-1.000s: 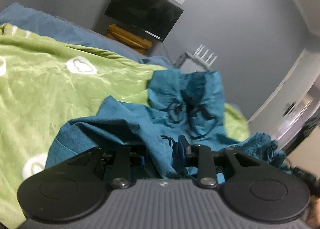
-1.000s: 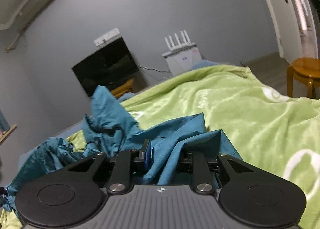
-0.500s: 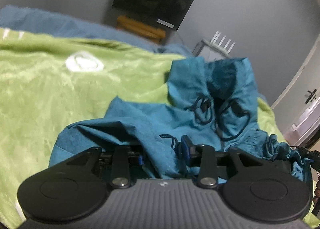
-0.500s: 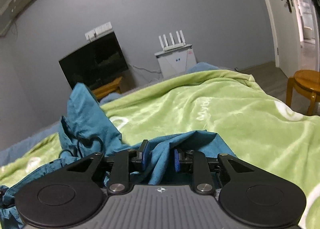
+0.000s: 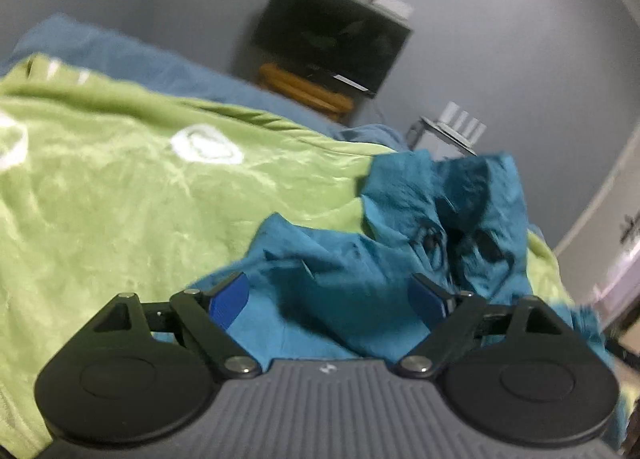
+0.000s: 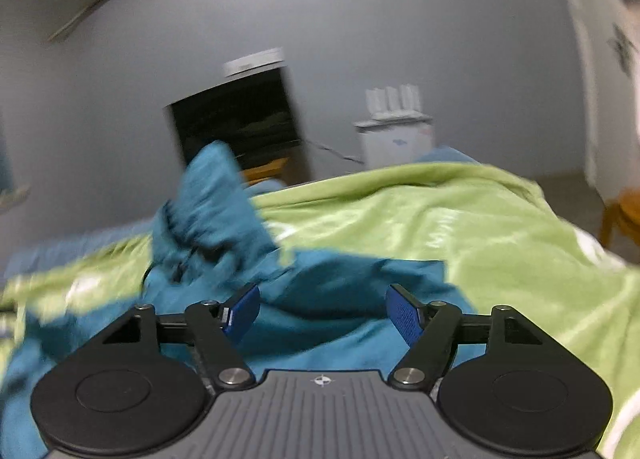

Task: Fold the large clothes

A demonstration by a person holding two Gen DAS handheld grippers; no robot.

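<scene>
bed under a wrinkled lime-green blanket (image 5: 120,199). left hand-held gripper (image 5: 328,301) and right hand-held gripper (image 6: 322,309) both spread apart, gripping nothing, over a crumpled teal cloth garment (image 5: 360,267) on the blanket. beyond: black tv screen (image 5: 332,31), grey wall.

The left tool (image 5: 328,301) is spread wide, its two blue pads (image 5: 229,305) standing well apart at the ends of the black linkage arms, with nothing pinched between them. The right tool (image 6: 322,313) is likewise spread wide, its blue pads (image 6: 405,317) angled outward and gripping nothing. Both tools point forward and slightly downward, low over the bed, each grey ribbed body filling the bottom of its own wrist view; the right wrist view is blurred.
</scene>
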